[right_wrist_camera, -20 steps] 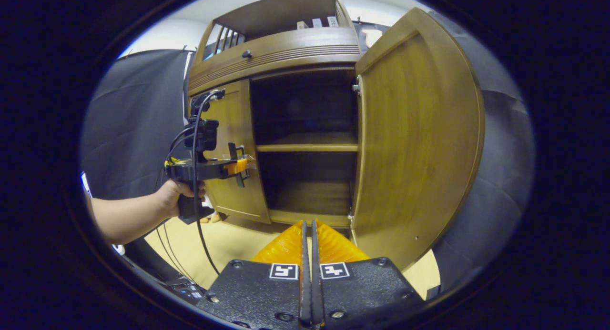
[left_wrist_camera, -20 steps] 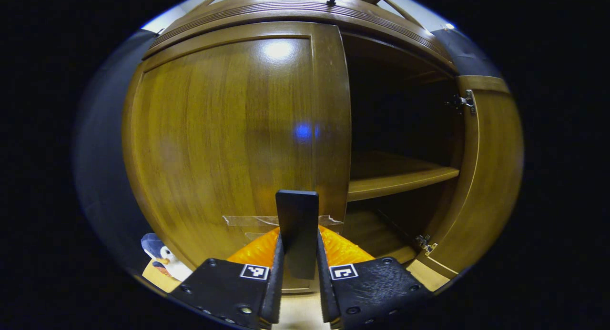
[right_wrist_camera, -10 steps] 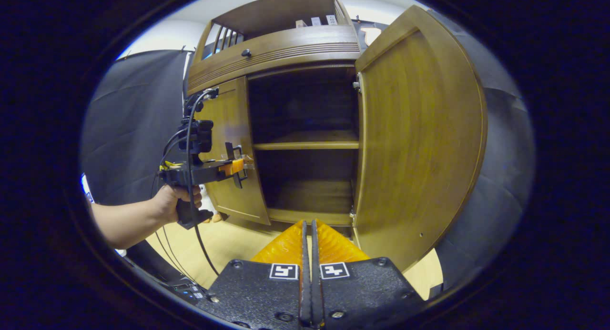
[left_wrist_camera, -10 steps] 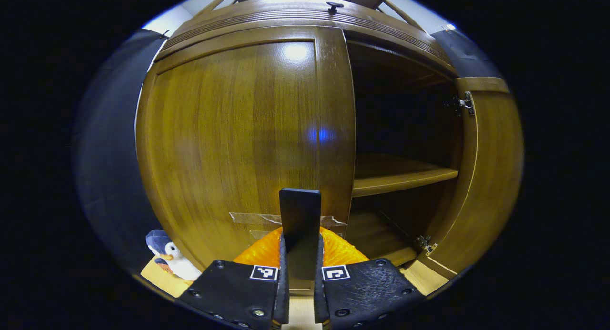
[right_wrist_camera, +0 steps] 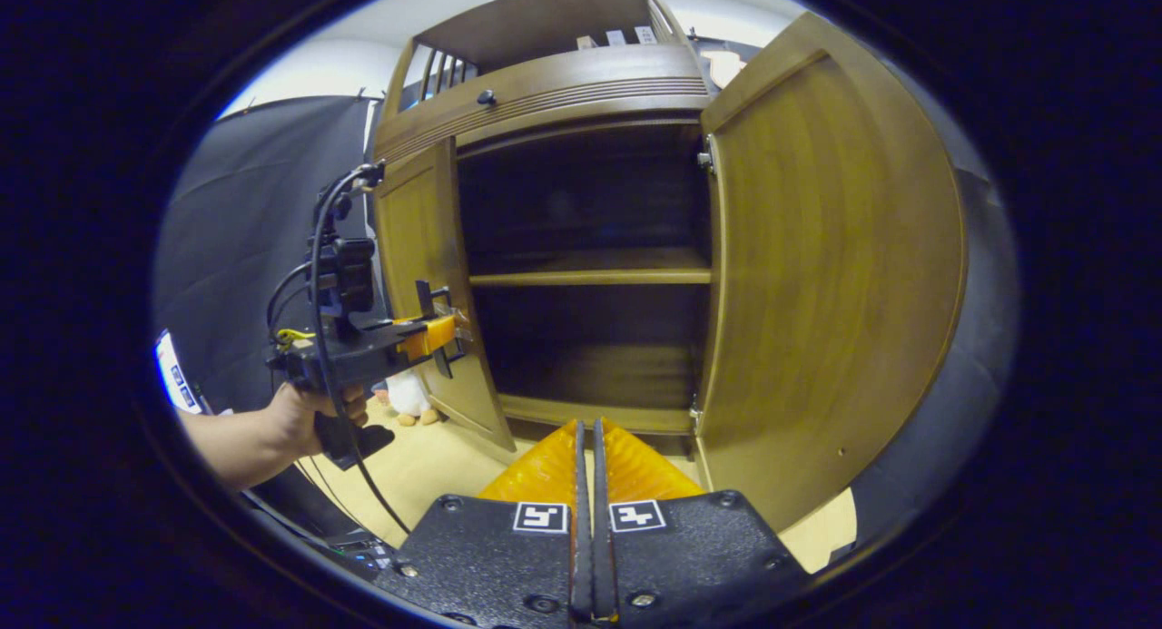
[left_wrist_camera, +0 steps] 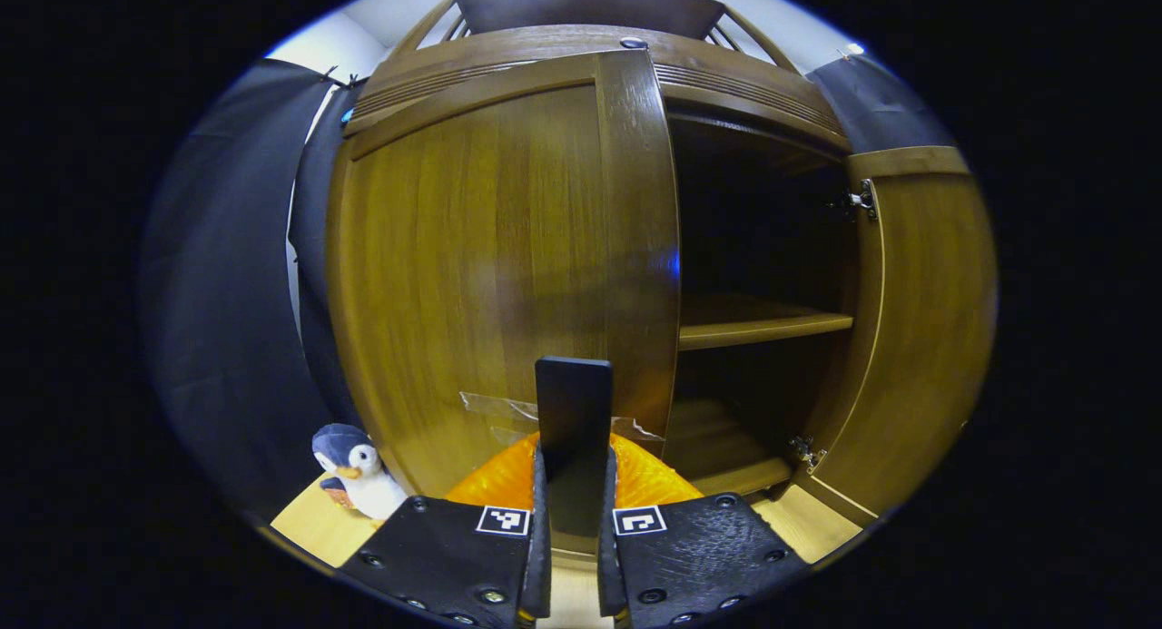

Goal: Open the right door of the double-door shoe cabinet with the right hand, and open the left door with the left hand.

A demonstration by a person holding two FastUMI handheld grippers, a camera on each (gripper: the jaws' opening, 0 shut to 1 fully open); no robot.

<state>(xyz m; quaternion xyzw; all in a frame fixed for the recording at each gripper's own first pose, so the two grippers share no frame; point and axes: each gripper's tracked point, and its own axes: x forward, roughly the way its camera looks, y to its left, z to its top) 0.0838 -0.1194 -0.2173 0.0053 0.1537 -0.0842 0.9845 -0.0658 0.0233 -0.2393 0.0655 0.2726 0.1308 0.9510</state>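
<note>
Left gripper: fingers pressed on both sides of a dark flat handle that stands out from the left door; in the right gripper view the same tool sits at that door's edge, held by a hand.
Right gripper: fingers closed flat against each other, nothing between them, held back from the cabinet and low before its opening.
Left door: partly swung out, its free edge standing away from the cabinet front; a strip of clear tape lies across it near the handle.
Right door: swung wide open, hinges showing on its inner edge.
Shoe cabinet: wooden, interior dark, one shelf across the middle, a small knob on the drawer band above the doors.
Penguin toy: on the light floor, just beside the cabinet's left lower corner.
</note>
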